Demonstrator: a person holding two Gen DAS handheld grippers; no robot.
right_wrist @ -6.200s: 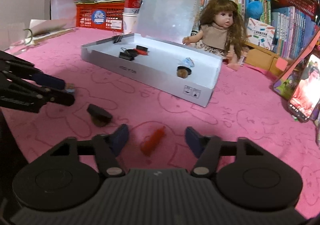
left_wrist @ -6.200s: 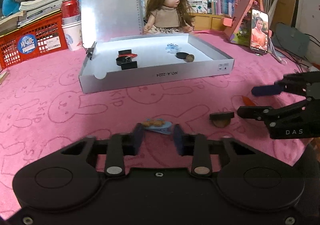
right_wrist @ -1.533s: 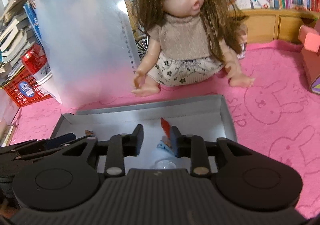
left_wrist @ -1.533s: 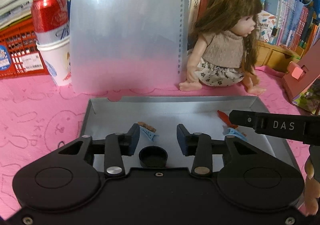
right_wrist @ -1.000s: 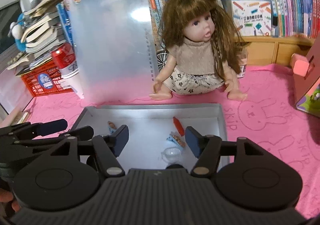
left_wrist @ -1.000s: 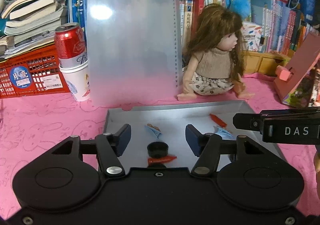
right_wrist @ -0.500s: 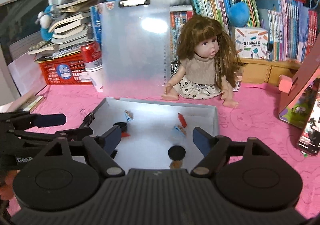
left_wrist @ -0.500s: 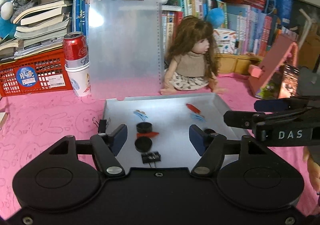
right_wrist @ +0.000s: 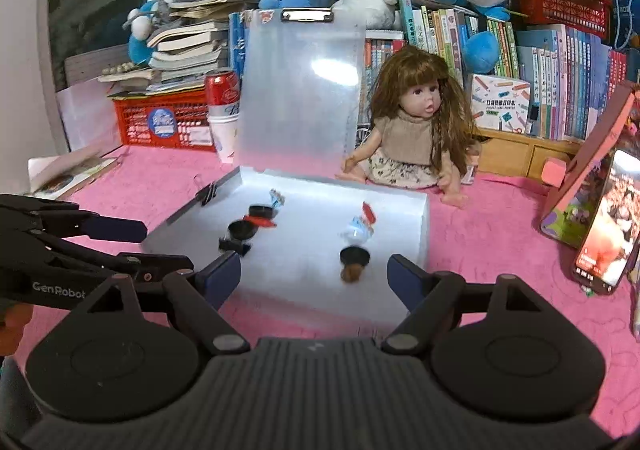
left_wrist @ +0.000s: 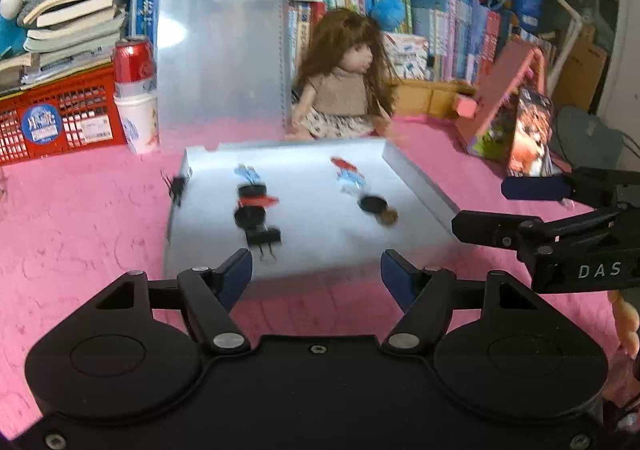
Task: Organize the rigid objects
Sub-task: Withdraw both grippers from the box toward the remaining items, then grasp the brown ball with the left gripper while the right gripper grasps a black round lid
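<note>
Pink surface (right_wrist: 500, 250) fills the view, and on it the shallow grey tray (right_wrist: 418, 238) sits straight ahead of both tools, its long axis running across the left wrist view. Left hand-held gripper (left_wrist: 316, 270) hangs over the bare cloth just short of the tray's near wall, jaws spread fairly wide, nothing between them; they have just been opening. Right hand-held gripper (right_wrist: 314, 270) is alongside, jaws spread very wide and empty too. Inside the tray, two clusters: black caps (left_wrist: 250, 216) with a red piece (left_wrist: 260, 201) and a binder clip (left_wrist: 264, 237) on the left side, nearer the left tool; a dark cap (right_wrist: 354, 255) with a brown disc (right_wrist: 352, 273) towards the right, nearer the right tool. Blue wrapped bits (right_wrist: 358, 228) lie further back. No loose item shows on the cloth near either tool.
</note>
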